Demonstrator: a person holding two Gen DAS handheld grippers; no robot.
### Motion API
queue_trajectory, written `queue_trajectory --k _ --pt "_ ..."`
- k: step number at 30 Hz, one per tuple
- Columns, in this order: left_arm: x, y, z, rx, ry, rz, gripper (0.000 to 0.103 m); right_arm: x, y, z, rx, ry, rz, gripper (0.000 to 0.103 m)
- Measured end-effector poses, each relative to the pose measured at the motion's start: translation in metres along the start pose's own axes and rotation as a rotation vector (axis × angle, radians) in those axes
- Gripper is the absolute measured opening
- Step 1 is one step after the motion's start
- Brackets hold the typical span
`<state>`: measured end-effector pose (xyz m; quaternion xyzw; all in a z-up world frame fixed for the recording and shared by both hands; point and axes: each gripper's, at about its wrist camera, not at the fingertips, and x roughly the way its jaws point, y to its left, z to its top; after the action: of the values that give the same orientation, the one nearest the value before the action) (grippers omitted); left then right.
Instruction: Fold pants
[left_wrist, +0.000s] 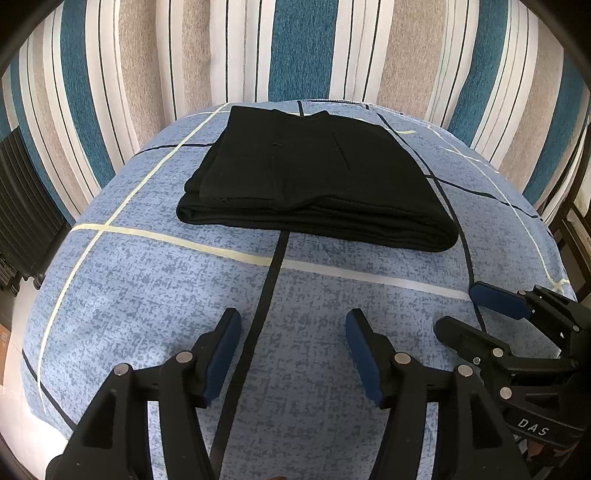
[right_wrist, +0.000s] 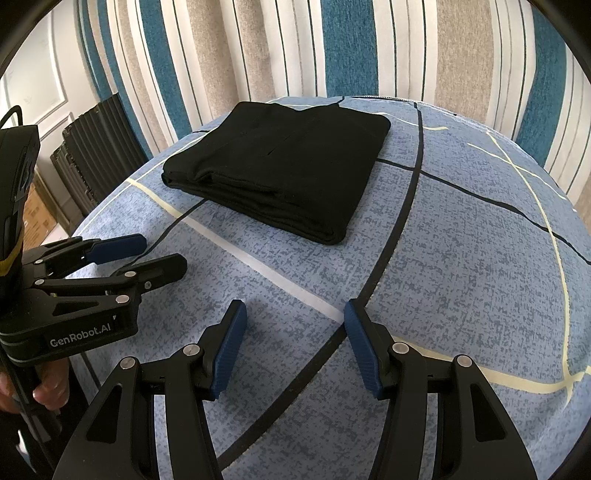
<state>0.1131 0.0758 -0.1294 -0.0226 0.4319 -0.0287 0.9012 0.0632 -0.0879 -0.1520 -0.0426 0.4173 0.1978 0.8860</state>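
Pants, black, one pair: lay folded into a compact, roughly rectangular stack of several layers, the rounded fold edges facing the cameras, a seam and a short slit faintly visible on the top panel, the upper corners slightly uneven. Position: flat on the far half of the bed, close to the curtain, well apart from both tools. Bed: covered in a mottled blue sheet crossed by black, white and pale yellow lines; one black line ran out from under the near edge of the stack. Left tool: black frame, blue ribbed pads, jaws standing wide apart with nothing between them but bare sheet, poised over the near part of the bed. Right tool: same make, jaws likewise parted and empty, just beside the left one, the two not touching. Fingers of a hand showed under the left tool's body in the right wrist view. Curtain: vertical stripes of teal, beige and white with thin black lines, hanging behind the bed. A dark ribbed object stood at the left, beside the curtain.
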Motion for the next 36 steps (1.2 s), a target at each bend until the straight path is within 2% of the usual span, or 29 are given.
queue_trajectory --k 36 --pt "0.0015 0.0003 0.0009 -0.004 0.005 -0.003 0.066 0.0006 0.0025 -0.0002 0.004 -0.001 -0.004 0.056"
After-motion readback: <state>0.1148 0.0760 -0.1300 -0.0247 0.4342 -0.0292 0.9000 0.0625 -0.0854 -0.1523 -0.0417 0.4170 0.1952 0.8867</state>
